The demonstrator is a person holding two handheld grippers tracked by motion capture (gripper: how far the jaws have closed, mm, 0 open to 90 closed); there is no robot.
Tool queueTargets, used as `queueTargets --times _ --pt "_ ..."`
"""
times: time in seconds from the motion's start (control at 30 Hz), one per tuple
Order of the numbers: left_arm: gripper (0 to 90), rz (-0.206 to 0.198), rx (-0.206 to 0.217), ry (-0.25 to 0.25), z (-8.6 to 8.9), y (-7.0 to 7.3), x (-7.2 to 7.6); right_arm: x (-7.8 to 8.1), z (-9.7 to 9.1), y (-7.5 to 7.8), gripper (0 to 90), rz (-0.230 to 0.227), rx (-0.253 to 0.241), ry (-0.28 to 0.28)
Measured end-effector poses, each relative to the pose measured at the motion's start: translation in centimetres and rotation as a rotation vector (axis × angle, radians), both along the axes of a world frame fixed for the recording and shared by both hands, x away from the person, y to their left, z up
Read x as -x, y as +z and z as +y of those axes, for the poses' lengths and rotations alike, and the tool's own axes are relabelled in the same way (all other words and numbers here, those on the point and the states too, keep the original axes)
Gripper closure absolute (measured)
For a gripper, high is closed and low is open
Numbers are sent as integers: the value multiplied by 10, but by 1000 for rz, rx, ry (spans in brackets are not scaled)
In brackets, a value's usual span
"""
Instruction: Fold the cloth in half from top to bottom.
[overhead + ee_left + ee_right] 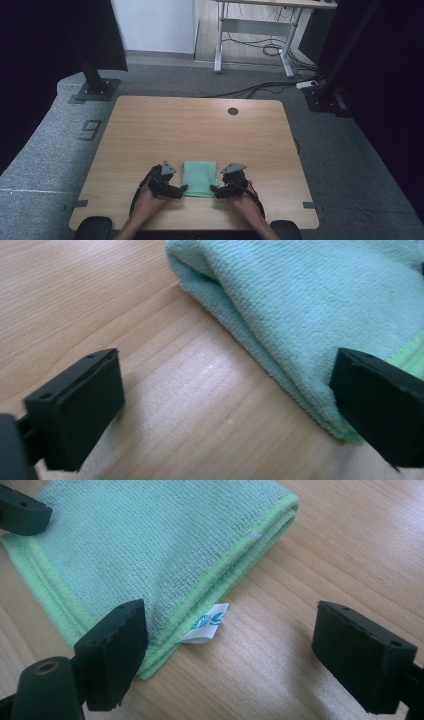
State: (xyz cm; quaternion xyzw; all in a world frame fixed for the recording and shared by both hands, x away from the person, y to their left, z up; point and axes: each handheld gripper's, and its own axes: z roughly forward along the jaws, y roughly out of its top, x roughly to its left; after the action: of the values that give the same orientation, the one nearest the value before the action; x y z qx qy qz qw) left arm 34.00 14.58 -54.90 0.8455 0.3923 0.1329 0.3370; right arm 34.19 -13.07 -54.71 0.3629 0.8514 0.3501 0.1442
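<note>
the folded green cloth [199,177], judged soft, light and floppy, is best pinched at its stitched corners at 3 and 9 o'clock, where the left gripper [181,190] and right gripper [214,190] are held with jaws apart and nothing clamped.

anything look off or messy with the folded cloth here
Nothing stands out. The green cloth lies folded flat and square on the table, between the open left gripper and right gripper. Only its small white label pokes out at one corner.

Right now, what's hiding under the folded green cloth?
Under the green cloth lies the wooden table. A small white tag pokes out from between its folded layers. Anything else beneath stays covered by the cloth.
</note>
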Motion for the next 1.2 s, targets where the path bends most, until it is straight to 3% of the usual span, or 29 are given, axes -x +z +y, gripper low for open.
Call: queueTargets --times 0.17,0.33,0.8,1.2 --pt "0 -17 -15 8 -1 0 -11 -7 0 -1 147 -5 -8 -17" --pt "0 3 -4 15 1 0 -24 -17 -1 -2 147 7 -30 -37" --pt "0 6 0 43 -2 0 -61 -50 -4 -4 134 -5 -47 -80" --pt "0 6 1 69 -3 0 -79 -74 -5 -7 108 -17 -62 -96"
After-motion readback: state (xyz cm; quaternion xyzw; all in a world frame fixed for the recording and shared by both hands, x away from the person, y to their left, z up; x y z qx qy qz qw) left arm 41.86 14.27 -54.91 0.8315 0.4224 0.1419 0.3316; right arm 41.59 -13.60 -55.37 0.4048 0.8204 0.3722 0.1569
